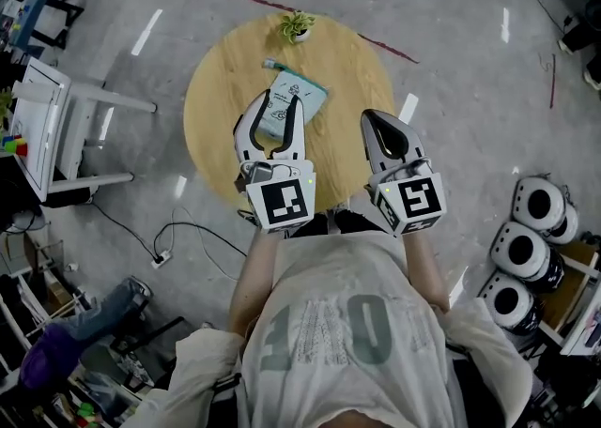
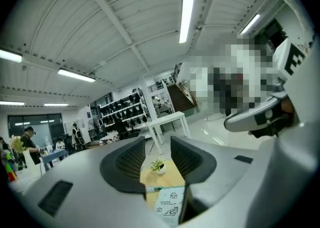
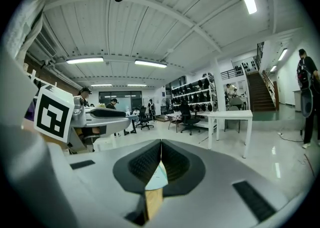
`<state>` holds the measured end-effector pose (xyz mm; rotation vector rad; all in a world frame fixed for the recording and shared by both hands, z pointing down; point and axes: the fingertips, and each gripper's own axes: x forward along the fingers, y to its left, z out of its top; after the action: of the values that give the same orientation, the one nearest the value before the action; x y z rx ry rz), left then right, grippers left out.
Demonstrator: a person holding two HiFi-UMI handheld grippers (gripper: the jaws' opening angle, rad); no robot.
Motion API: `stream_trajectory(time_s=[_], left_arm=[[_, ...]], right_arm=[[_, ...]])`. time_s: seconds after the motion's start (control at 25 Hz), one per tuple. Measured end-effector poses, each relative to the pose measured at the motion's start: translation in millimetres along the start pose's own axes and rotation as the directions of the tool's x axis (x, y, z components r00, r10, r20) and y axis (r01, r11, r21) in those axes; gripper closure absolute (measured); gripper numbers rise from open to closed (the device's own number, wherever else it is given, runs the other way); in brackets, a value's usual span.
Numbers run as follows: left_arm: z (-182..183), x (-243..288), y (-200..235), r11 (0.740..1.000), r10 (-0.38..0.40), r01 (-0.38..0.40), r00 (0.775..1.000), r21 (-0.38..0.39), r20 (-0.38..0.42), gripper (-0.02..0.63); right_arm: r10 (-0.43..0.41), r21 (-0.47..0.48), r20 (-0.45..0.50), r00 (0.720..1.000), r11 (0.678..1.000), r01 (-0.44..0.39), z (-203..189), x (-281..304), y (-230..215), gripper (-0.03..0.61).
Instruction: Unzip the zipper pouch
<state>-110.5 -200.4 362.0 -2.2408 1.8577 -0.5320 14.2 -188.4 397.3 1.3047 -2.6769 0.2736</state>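
The zipper pouch (image 1: 293, 96) is pale teal and white with small drawings, its teal zipper edge at the far end. It lies flat on the round wooden table (image 1: 225, 88). My left gripper (image 1: 277, 103) hovers over the pouch's near half, open, its two fingers either side of the pouch as seen from above. In the left gripper view the pouch (image 2: 170, 204) lies low between the parted jaws of that gripper (image 2: 156, 156), with no pad pressing on it. My right gripper (image 1: 378, 120) is shut and empty over the table's right part, clear of the pouch; its jaws (image 3: 160, 159) meet.
A small potted plant (image 1: 297, 26) stands at the table's far edge, just beyond the pouch. A white desk (image 1: 38, 121) stands to the left on the floor. White round machines (image 1: 526, 248) sit at the right. A cable and power strip (image 1: 161, 257) lie near the table's left.
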Motion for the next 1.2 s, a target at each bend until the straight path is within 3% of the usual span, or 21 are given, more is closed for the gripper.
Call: stream_trajectory(time_s=[0.28, 0.52, 0.72, 0.96, 1.2], left_arm=[[-22.3, 35.7, -35.4, 0.989, -0.095, 0.104, 0.992, 0.107, -0.088, 0.399], [-56.1, 73.7, -76.8, 0.957, -0.187, 0.224, 0.962, 0.183, -0.199, 0.314], [-86.2, 92.0, -97.3, 0.940, -0.239, 0.294, 0.931, 0.175, -0.277, 0.274], [-98.6, 96.0, -111.8, 0.935, -0.277, 0.329, 0.911, 0.134, -0.304, 0.270], [-142.2, 109.8, -128.6, 0.899, -0.301, 0.403, 0.855, 0.174, -0.422, 0.238]], right_arm=[[-0.066, 0.016, -0.021, 0.998, 0.998, 0.067, -9.2, -14.6, -17.5, 0.549], [-0.117, 0.029, -0.045, 0.992, 0.993, 0.119, -18.3, -28.2, -32.7, 0.549], [-0.162, 0.046, -0.058, 0.985, 0.985, 0.165, -27.6, -40.8, -44.1, 0.549], [-0.196, 0.050, -0.059, 0.979, 0.979, 0.199, -30.4, -50.7, -54.8, 0.549], [-0.219, 0.061, -0.066, 0.973, 0.973, 0.223, -34.5, -58.6, -55.3, 0.549]])
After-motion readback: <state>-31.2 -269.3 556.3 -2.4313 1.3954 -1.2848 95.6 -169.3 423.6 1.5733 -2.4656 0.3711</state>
